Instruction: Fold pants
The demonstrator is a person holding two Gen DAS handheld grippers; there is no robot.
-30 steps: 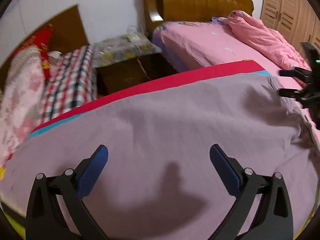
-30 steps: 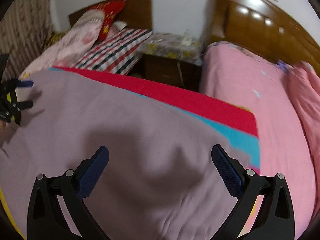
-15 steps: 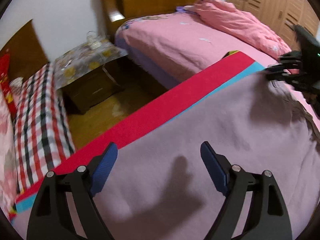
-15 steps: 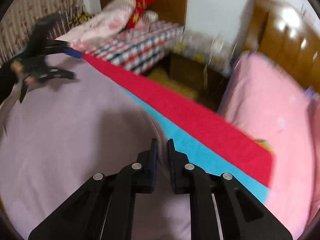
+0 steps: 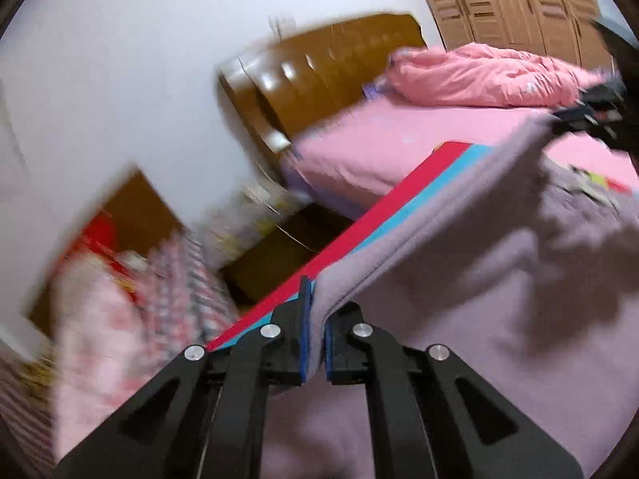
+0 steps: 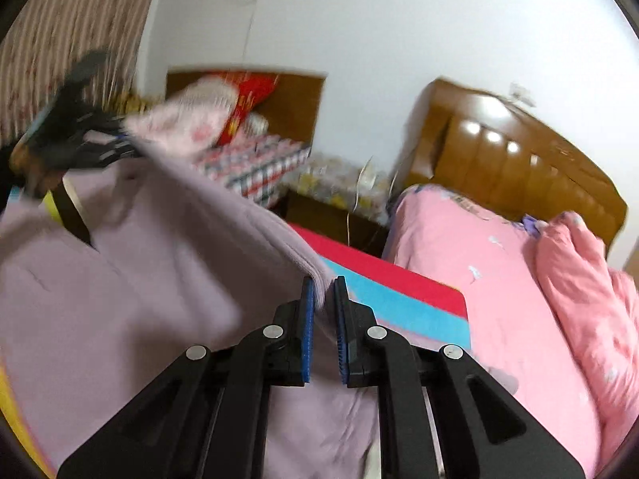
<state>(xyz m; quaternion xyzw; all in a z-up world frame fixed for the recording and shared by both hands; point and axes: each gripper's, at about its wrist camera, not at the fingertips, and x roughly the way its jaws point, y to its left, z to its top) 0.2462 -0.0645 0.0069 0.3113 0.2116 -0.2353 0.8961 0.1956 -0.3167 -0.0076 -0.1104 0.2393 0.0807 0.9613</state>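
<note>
The mauve pants (image 5: pixel 459 303) lie spread over a red and blue mat (image 5: pixel 403 195), with their far edge lifted into a taut ridge. My left gripper (image 5: pixel 315 291) is shut on one end of that edge, cloth pinched between its blue pads. In the right wrist view my right gripper (image 6: pixel 323 291) is shut on the other end of the pants (image 6: pixel 131 287). Each gripper shows in the other's view: the right gripper (image 5: pixel 567 119) at the far right, the left gripper (image 6: pixel 120 147) at the far left. The edge hangs stretched between them above the mat (image 6: pixel 395 299).
A pink bed (image 6: pixel 499 279) with a crumpled pink quilt (image 5: pixel 491 76) and a wooden headboard (image 6: pixel 519 159) stands beside the mat. A dark nightstand (image 5: pixel 279 251) sits behind the mat's edge. A checked blanket (image 6: pixel 255 167) and floral pillows (image 5: pixel 104 311) lie to the left. Wooden wardrobe doors (image 5: pixel 519 0) stand behind the bed.
Both grippers went from wide open over the flat pants to shut on the far edge, the right one first. The edge has risen off the mat and both views have tilted upward.
</note>
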